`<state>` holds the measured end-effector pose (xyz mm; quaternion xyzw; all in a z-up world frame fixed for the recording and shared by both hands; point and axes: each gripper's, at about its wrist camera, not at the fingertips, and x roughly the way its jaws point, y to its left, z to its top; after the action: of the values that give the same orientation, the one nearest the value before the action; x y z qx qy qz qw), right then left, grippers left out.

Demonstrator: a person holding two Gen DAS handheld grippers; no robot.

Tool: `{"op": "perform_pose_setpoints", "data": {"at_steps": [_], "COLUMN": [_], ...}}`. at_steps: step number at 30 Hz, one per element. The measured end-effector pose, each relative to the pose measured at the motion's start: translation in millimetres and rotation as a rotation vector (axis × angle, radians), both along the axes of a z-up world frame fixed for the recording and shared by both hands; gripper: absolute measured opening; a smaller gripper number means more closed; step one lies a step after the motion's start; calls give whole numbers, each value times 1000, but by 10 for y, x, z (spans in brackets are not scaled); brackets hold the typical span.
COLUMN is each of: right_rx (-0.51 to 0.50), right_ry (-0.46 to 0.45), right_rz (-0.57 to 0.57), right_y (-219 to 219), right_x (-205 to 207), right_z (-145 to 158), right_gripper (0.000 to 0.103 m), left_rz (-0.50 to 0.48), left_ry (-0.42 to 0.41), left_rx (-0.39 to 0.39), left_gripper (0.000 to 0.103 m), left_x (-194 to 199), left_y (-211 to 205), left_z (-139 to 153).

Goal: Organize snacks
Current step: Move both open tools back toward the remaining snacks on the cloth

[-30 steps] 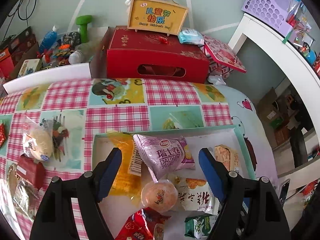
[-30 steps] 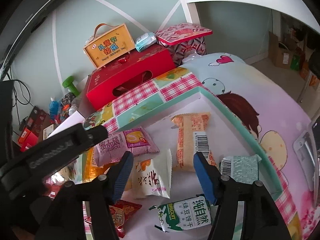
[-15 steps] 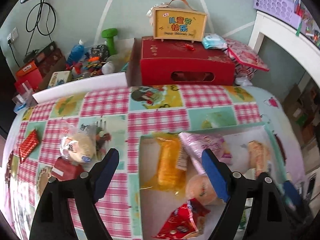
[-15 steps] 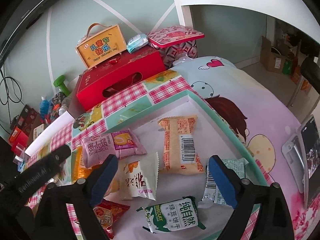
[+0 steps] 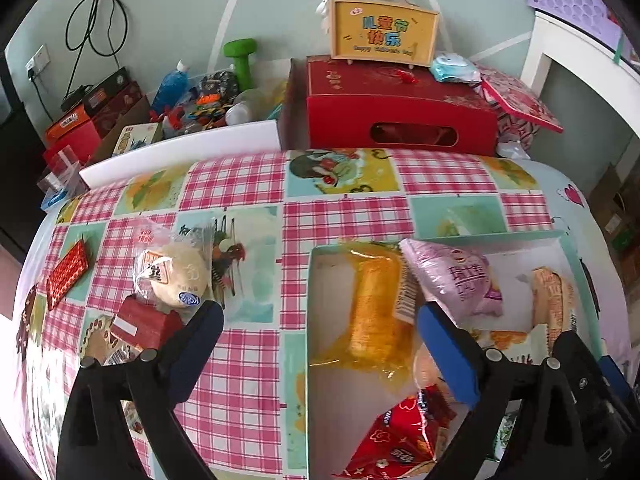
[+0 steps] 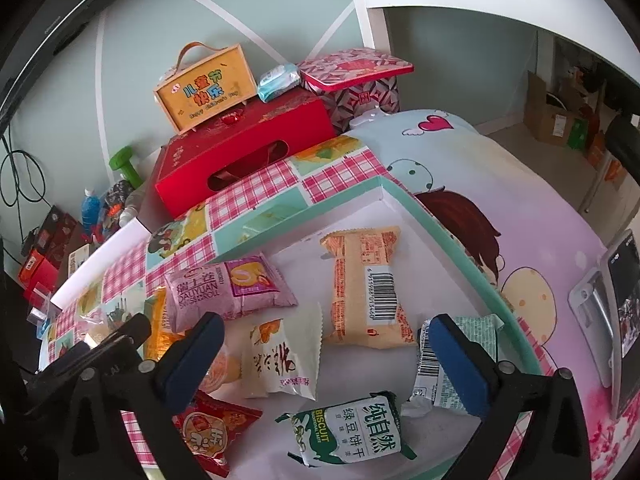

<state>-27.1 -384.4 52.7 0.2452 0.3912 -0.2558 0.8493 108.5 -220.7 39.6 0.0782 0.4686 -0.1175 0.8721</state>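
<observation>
A shallow white tray with a teal rim lies on the checked tablecloth and holds several snack packs: a purple Swiss roll pack, a yellow cake, an orange bar, a white pack, a green biscuit pack and a red pack. Outside the tray to the left lie a round bun in clear wrap, a small red box and a red patterned packet. My left gripper is open and empty over the tray's left edge. My right gripper is open and empty above the tray.
A red gift box with a yellow handled box on top stands at the table's far edge. Clutter with a green dumbbell and a blue bottle is behind at the left. A phone lies right of the tray.
My left gripper has drawn back and swung left, bringing the loose snacks left of the tray into view. My right gripper has opened wider and shifted slightly.
</observation>
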Motion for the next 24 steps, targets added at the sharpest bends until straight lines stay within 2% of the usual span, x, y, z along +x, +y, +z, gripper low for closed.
{"op": "perform_pose_setpoints", "data": {"at_steps": [13, 18, 24], "right_rx": [7, -8, -7], "right_ry": [9, -2, -6], "right_rz": [-17, 29, 94], "right_y": [11, 196, 496], "right_x": [-17, 32, 150], "right_z": [-6, 93, 166], "right_gripper": [103, 103, 103], "left_rz": [16, 19, 69], "left_ry": [23, 10, 6], "left_rx": [-17, -19, -6], "left_gripper": [98, 98, 98], "left_x": [3, -42, -37], "left_y": [141, 302, 655], "left_z": [-26, 32, 53]}}
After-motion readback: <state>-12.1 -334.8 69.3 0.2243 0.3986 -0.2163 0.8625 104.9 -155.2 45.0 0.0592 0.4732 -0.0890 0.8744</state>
